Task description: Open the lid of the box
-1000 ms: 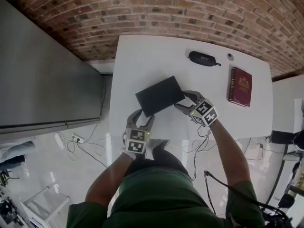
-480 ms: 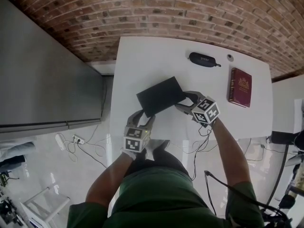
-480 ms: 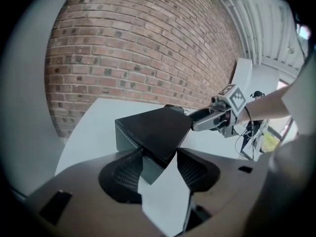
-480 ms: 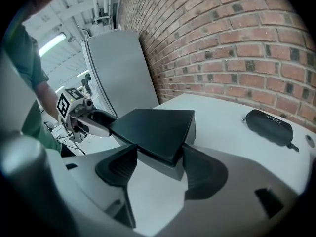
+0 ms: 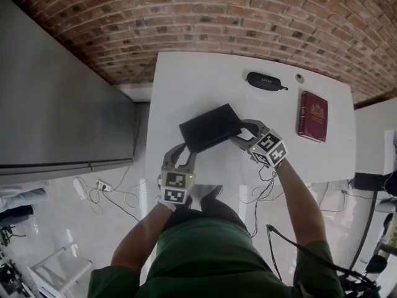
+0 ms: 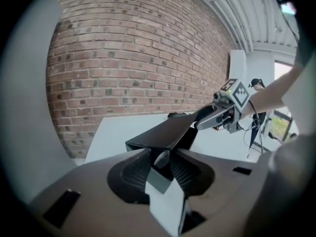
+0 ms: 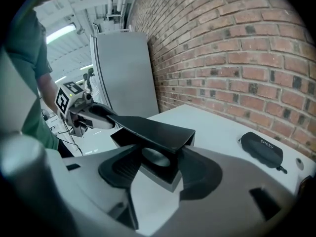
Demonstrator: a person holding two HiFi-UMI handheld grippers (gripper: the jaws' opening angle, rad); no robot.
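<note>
A black box lid (image 5: 209, 126) hangs tilted over the white table (image 5: 186, 73), lifted off its grey base (image 7: 158, 169). My left gripper (image 5: 185, 154) grips the lid's near corner; its jaws have just been closing with the lid's edge between them. My right gripper (image 5: 239, 133) holds the lid's right corner, its jaws also just closing on it. In the left gripper view the lid (image 6: 168, 132) rises above the base's corner (image 6: 157, 180), and the right gripper (image 6: 224, 112) shows at its far end. A round recess shows in the base under the lid (image 7: 153, 130).
A black glasses case (image 5: 265, 80) and a small round fitting (image 5: 300, 77) lie at the table's far side. A dark red book (image 5: 314, 115) lies at the right. A grey cabinet (image 5: 56, 104) stands left of the table, a brick wall behind.
Both grippers have risen a little and narrowed on the lid. The lid has come up with them and now sits slightly higher and farther in the head view.
</note>
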